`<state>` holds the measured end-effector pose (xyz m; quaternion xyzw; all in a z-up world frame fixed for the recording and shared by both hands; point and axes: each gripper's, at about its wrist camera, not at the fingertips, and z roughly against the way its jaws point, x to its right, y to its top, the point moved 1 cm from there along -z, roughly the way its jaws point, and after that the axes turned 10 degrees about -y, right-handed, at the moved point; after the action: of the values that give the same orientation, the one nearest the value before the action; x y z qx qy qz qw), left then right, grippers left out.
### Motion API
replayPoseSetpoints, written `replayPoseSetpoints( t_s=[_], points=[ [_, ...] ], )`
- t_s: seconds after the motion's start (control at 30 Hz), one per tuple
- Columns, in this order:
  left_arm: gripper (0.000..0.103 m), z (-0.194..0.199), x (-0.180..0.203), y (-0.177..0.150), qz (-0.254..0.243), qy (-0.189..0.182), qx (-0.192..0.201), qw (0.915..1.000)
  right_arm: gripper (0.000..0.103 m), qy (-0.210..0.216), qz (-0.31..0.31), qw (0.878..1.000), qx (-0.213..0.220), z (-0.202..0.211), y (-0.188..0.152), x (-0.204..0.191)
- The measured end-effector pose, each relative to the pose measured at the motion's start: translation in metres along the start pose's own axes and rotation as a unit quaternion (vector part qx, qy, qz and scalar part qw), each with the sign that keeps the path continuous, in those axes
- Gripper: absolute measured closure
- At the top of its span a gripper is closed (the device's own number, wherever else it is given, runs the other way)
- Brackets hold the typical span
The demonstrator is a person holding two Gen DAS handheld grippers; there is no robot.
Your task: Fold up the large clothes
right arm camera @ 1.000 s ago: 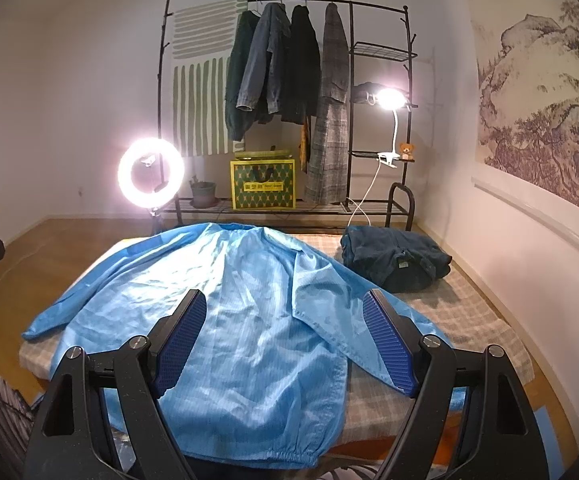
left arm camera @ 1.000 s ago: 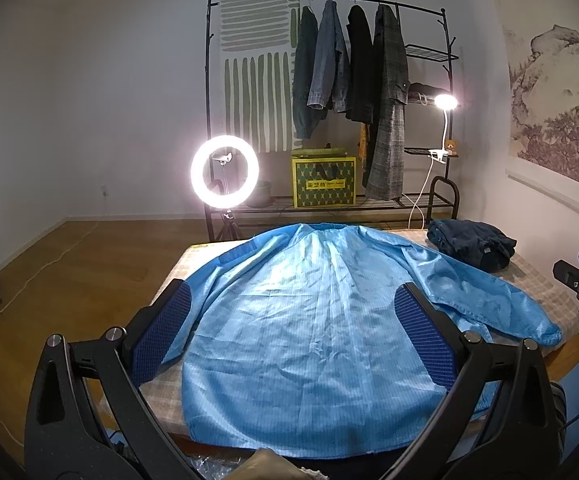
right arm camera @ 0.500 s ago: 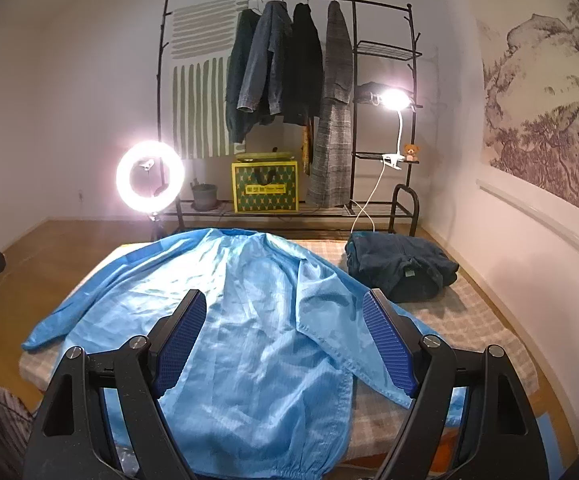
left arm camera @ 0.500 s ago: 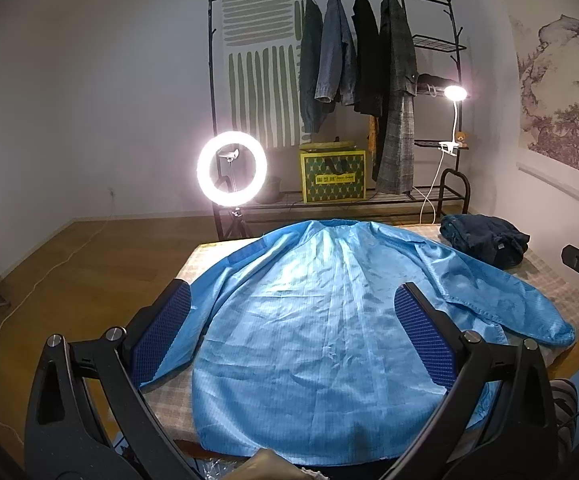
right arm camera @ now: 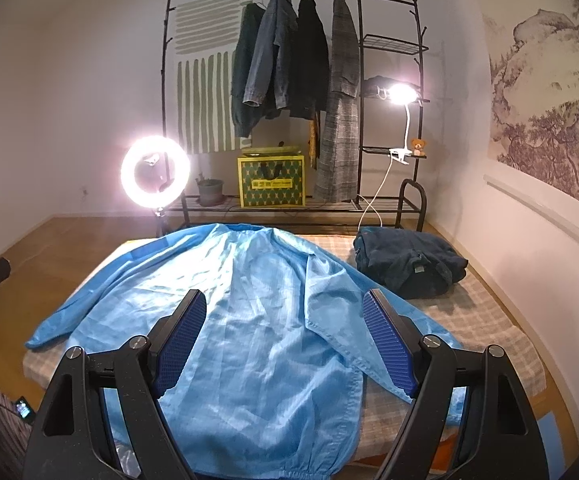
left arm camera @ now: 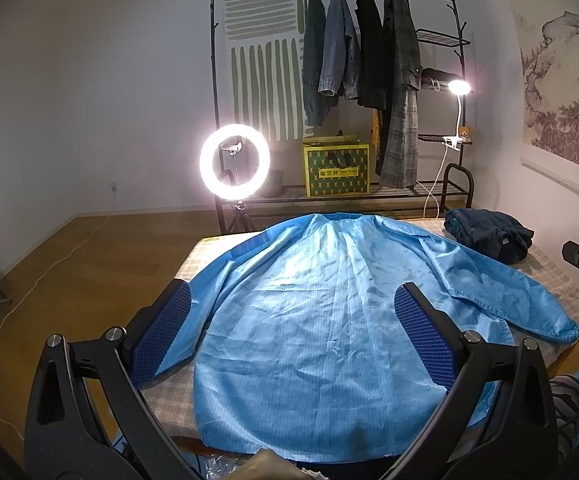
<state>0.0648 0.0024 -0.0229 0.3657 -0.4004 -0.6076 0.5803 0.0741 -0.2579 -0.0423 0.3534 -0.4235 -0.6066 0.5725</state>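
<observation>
Both views lifted slightly; left tongs [left arm camera: 293,334], right tongs [right arm camera: 285,338] agape, empty, above blue coat [left arm camera: 321,320].

Light-blue coat [left arm camera: 329,320] flat, sleeves spread, on table [right arm camera: 489,320]

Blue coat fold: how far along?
Done: dark garment lies folded at the table's far right. In hand: nothing; left gripper and right gripper hover open. Left: blue coat lies flat, sleeves spread, no fold made.
</observation>
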Motion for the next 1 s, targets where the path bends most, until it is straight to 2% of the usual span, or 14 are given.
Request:
replayPoseSetpoints(
  t_s=[0.4, 0.73, 1.0],
  points=[
    [0.0, 0.001, 0.001, 0.002, -0.001, -0.002, -0.001, 1.0, 0.022, -0.002, -0.001, 1.0, -0.004, -0.002, 0.001, -0.001],
    [0.0, -0.013, -0.011, 0.005, 0.004, 0.014, 0.001, 0.9999, 0.022, 0.011, 0.001, 1.0, -0.007, -0.015, -0.004, -0.013],
    [0.0, -0.05, -0.067, -0.009, 0.043, 0.045, -0.016, 0.9979, 0.022, 0.025, 0.018, 0.999, -0.012, -0.035, -0.002, -0.038]
  ],
)
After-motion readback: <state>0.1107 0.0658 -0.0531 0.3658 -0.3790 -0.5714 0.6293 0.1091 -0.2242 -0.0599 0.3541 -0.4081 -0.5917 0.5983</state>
